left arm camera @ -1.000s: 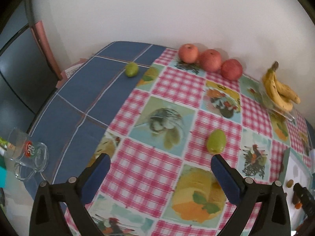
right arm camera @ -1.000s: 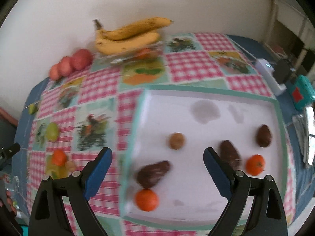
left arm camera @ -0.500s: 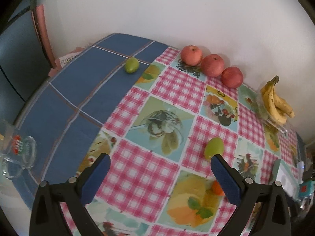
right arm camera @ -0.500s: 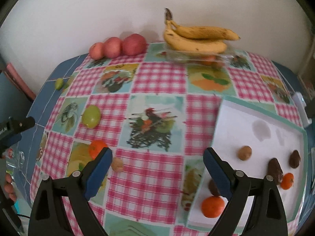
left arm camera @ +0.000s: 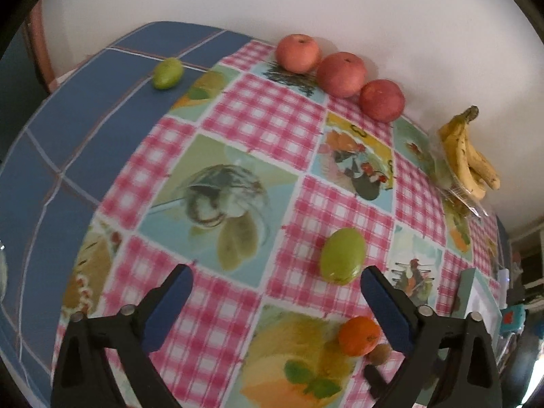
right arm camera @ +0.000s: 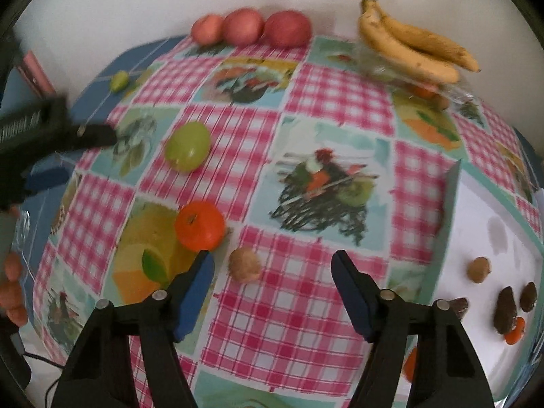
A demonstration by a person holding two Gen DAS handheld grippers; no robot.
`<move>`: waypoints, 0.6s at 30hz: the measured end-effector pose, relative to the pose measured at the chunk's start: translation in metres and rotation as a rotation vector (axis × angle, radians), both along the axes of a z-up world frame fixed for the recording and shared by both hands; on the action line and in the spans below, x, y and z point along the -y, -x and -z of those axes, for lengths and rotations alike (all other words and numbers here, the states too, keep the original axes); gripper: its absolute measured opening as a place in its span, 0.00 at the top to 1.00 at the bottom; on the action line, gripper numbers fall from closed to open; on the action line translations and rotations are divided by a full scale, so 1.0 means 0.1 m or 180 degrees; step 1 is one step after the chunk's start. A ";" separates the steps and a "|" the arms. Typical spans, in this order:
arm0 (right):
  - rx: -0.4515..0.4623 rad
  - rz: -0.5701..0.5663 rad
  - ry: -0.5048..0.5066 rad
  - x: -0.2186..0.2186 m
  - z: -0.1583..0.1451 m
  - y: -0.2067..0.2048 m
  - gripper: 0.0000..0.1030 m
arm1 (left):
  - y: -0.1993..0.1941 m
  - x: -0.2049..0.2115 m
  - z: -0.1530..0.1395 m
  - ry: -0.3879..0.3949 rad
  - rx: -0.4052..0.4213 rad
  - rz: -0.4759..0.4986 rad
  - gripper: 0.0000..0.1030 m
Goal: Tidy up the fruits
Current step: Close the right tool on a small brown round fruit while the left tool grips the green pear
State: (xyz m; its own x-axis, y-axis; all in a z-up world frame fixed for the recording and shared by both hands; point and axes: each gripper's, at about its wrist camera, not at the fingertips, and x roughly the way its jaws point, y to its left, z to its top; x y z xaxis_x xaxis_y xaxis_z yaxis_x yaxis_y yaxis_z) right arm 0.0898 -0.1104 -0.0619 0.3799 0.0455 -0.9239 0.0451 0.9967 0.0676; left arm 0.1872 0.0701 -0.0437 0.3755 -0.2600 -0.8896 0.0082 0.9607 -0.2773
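My left gripper is open and empty above the checked tablecloth. A green fruit lies just beyond its right finger; it also shows in the right wrist view. An orange and a brown nut lie by that finger. My right gripper is open and empty. The nut lies between its fingers near the left one, and the orange is just beyond the left finger. A white tray at the right holds a nut, dark fruits and small oranges.
Three red apples line the wall, and they also show in the right wrist view. Bananas rest on a clear box at the back right. A small green fruit lies on the blue cloth. The left gripper's body shows at the left.
Both grippers have moved in lower over the cloth. The right one swung left from the tray to the orange and nut. The left one moved towards the green fruit. Both stayed open.
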 end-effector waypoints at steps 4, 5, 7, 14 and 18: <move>-0.0084 -0.0112 0.0047 -0.10 0.11 -0.02 0.30 | -0.09 0.12 0.06 0.0159 0.0006 0.0146 0.13; -0.0093 -0.0138 0.0060 -0.12 0.13 -0.03 0.30 | -0.11 0.16 0.08 0.0179 0.0000 0.0189 0.15; -0.0109 -0.0160 0.0064 -0.14 0.15 -0.04 0.39 | -0.16 0.23 0.13 0.0214 -0.0035 0.0268 0.20; -0.0173 -0.0171 0.0071 -0.16 0.24 -0.07 0.51 | -0.24 0.44 0.27 0.0278 -0.0116 0.0491 0.33; -0.0159 -0.0174 0.0076 -0.16 0.24 -0.07 0.60 | -0.24 0.53 0.31 0.0278 -0.0150 0.0575 0.54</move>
